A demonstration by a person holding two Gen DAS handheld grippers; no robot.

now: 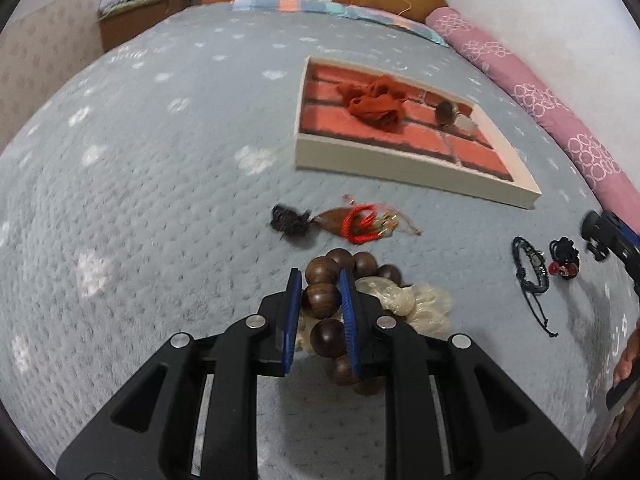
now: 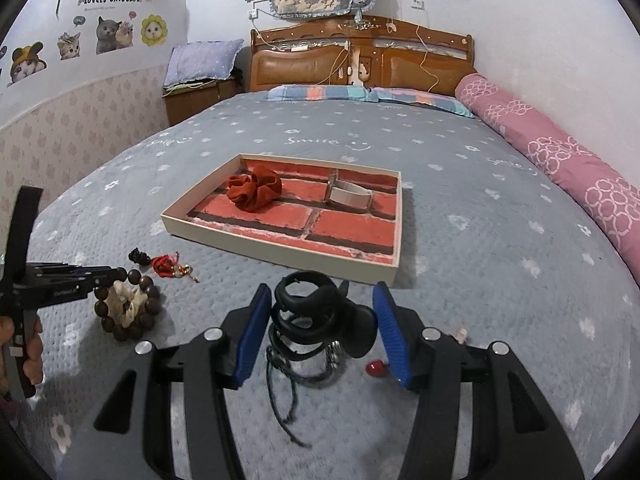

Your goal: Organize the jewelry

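Wooden bead bracelet [image 1: 340, 308], one, clamped between the pads of my left hand-held gripper [image 1: 320, 312], tilted steeply down over the bed [image 1: 140, 200]. My right hand-held gripper [image 2: 320, 332] carries one black hair claw [image 2: 320, 316] between half-spread pads; grip unclear. Ahead, one tray [image 2: 276, 252] holds one red scrunchie [image 2: 254, 191] and one watch [image 2: 348, 194].

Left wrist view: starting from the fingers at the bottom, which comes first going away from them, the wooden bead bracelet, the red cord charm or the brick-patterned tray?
1. Wooden bead bracelet, right between the fingers.
2. Red cord charm, just beyond, lying on the bedspread.
3. Brick-patterned tray, farthest, up towards the headboard.
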